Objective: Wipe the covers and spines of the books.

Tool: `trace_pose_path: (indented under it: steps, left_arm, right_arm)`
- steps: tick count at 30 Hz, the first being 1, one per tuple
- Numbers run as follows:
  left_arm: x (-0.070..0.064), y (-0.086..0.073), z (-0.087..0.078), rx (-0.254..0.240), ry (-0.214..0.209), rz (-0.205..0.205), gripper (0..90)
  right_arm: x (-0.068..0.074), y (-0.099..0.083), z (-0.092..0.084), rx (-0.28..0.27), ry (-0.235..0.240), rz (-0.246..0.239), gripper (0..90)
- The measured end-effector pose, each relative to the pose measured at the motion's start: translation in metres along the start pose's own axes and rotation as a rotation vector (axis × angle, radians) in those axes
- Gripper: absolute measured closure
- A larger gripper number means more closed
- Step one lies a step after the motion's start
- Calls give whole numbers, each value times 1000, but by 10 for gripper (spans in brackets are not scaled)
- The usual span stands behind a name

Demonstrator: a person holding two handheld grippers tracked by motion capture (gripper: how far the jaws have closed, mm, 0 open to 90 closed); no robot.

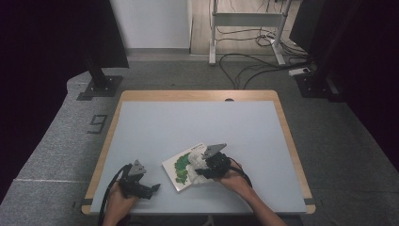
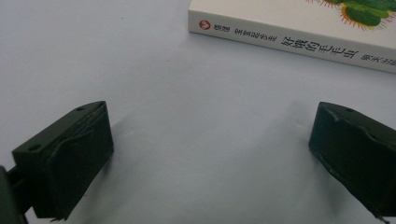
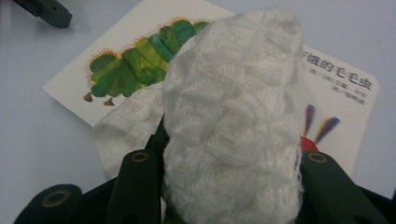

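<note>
Your right gripper is clamped on a wad of white cloth pressed on the cover of the book, which lies flat near the table's front edge. Your left gripper rests on the table just beside the book's spine, jaws wide apart and empty. Wipe in even, light strokes across the cover, and brace the book with the left if it slides.
</note>
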State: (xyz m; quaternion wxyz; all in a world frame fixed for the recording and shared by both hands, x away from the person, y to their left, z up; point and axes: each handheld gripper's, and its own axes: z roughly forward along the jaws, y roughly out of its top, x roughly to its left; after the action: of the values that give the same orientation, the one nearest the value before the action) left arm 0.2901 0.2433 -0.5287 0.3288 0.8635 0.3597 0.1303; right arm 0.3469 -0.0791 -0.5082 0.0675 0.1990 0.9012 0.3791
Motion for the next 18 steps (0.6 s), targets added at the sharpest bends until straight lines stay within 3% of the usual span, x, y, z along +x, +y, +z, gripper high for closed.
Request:
trace_pose_path:
  steps: [18]
  left_arm:
    - [0, 0, 0, 1, -1, 1, 0]
  right_arm:
    - [32, 21, 20, 1, 79, -65, 574]
